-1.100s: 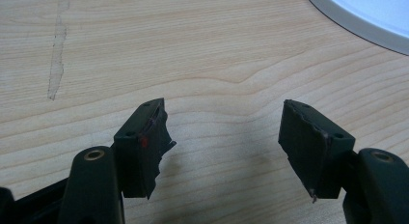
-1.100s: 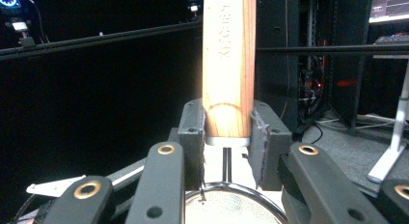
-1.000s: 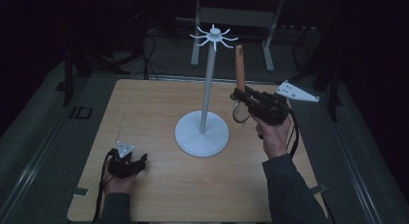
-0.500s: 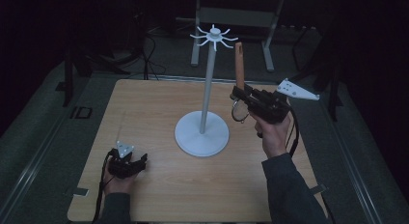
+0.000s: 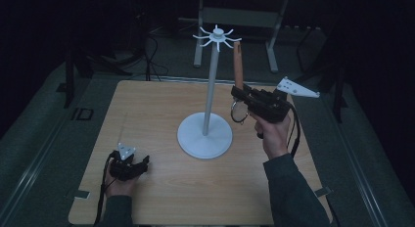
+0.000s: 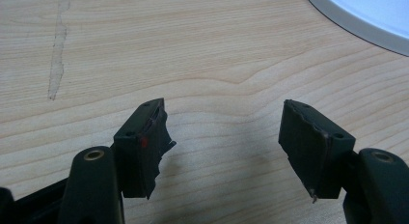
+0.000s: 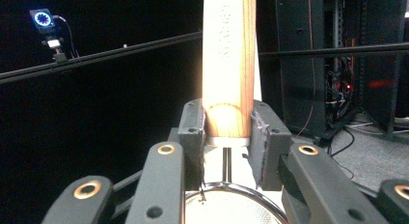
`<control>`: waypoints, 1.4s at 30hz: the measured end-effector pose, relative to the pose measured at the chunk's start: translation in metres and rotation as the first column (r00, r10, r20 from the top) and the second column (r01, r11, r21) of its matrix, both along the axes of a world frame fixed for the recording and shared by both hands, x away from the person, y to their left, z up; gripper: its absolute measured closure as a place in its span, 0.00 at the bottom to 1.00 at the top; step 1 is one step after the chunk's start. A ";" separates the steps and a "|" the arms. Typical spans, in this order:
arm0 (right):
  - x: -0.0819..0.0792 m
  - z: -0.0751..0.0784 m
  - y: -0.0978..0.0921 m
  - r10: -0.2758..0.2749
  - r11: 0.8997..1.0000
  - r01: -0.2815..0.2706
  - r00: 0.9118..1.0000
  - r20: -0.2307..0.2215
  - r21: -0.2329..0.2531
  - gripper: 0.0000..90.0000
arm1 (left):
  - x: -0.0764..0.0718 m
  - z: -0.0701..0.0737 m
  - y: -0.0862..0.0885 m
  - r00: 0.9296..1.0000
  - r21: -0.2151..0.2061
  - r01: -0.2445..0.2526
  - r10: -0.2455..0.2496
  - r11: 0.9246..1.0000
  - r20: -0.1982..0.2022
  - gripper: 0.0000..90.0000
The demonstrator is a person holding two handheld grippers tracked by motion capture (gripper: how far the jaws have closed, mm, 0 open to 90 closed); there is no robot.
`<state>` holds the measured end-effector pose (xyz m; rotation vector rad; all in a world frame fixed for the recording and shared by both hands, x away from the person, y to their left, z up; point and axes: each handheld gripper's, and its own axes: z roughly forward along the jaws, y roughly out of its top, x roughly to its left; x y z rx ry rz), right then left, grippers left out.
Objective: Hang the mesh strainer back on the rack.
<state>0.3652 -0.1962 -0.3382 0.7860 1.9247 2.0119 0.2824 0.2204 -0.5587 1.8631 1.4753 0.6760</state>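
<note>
High view, right gripper (image 5: 238, 97) raised beside white hook stand (image 5: 209, 97), jaws clamped on wooden handle (image 5: 238, 65) of small metal strainer (image 5: 238, 112), handle upright, left gripper (image 5: 139, 164) resting on wooden table (image 5: 161, 109), jaws wide apart, holding nothing.

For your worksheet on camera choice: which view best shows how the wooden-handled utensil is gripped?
The right gripper view: the wooden handle sits clamped between the right gripper's two jaws, with a metal ring below. The high view shows the whole handle upright beside the white stand, but small. The left gripper view shows bare tabletop.
</note>
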 end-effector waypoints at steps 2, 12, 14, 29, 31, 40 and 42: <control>0.001 0.001 0.001 0.006 1.000 -0.006 1.000 -0.005 0.001 0.78 | 0.000 0.000 0.000 1.000 0.000 -0.001 0.001 1.000 0.000 0.38; 0.009 -0.001 0.003 0.030 1.000 -0.030 0.999 -0.037 0.010 0.78 | 0.000 0.000 0.000 1.000 -0.001 -0.001 0.001 1.000 0.001 0.38; 0.010 0.000 0.005 0.035 0.999 -0.035 0.999 -0.040 0.007 0.78 | 0.000 0.000 0.000 1.000 -0.001 -0.002 0.002 1.000 0.001 0.38; 0.009 0.003 0.011 -0.091 0.992 0.089 0.996 -0.014 -0.088 0.45 | 0.000 0.000 0.000 1.000 -0.001 -0.002 0.002 1.000 0.002 0.38; 0.006 0.003 0.011 -0.132 0.982 0.132 0.991 0.012 -0.136 0.41 | 0.000 0.000 0.000 1.000 0.000 0.001 -0.001 1.000 -0.001 0.38; -0.001 0.002 0.011 -0.188 0.951 0.193 0.981 0.044 -0.243 0.37 | 0.000 0.000 0.000 1.000 0.001 0.000 0.000 1.000 -0.001 0.38; -0.001 0.001 0.010 -0.197 0.944 0.201 0.979 0.043 -0.261 0.37 | 0.000 0.000 0.000 1.000 0.001 0.000 0.000 1.000 -0.002 0.38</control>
